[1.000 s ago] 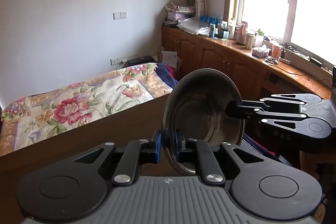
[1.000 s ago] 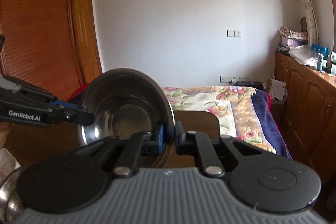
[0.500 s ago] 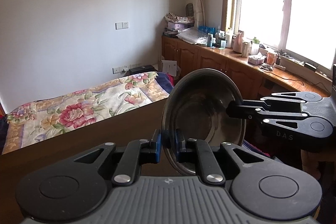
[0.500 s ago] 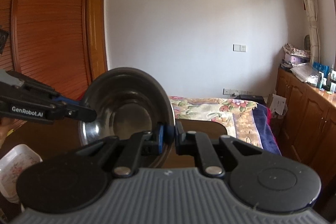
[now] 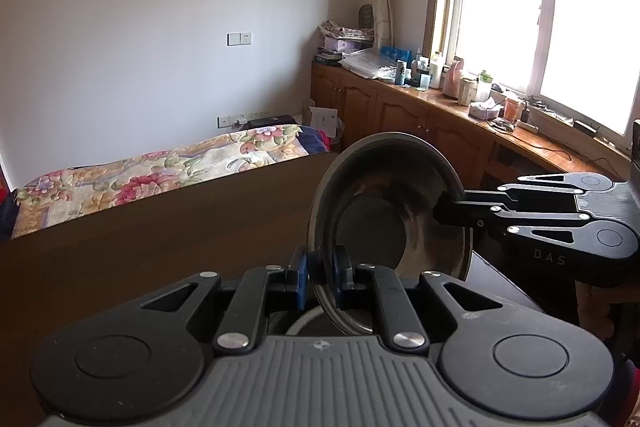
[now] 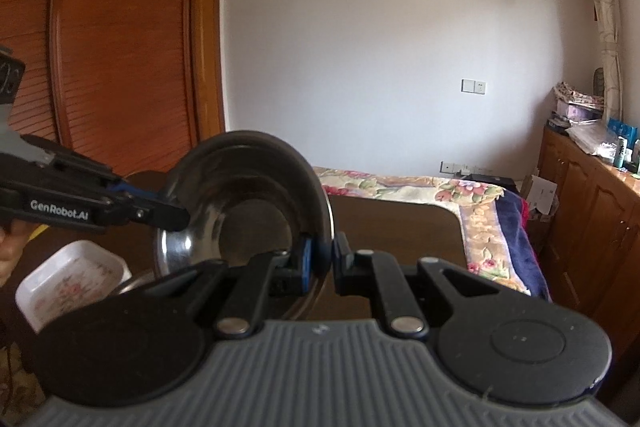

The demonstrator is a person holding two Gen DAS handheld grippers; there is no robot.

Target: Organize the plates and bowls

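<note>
Both hand-held grippers clamped on one steel bowl point(image 5: 390, 215): left hand-held gripper point(image 5: 320, 277) pinching the near rim between its blue pads, right hand-held gripper point(image 5: 444, 209) closed on the opposite rim, coming in from the right in the left view. Bowl held on edge in the air, mouth tilted sideways, above the dark brown bench point(image 5: 168, 223). Compared with a second ago, background shifted in both views: more bench top and the bed point(image 5: 160, 167) lower and further off in the left view; in the right view a white floral dish point(image 6: 72, 279) now showing at lower left, with what looks like another metal rim just beside it, where only a sliver showed before. Grip on the bowl unchanged throughout, same rim points, same tilt. Probably a carry across the bench towards that dish area, not yet a set-down. Likely still needed: levelling the bowl before lowering, then releasing one side at a time.
</note>
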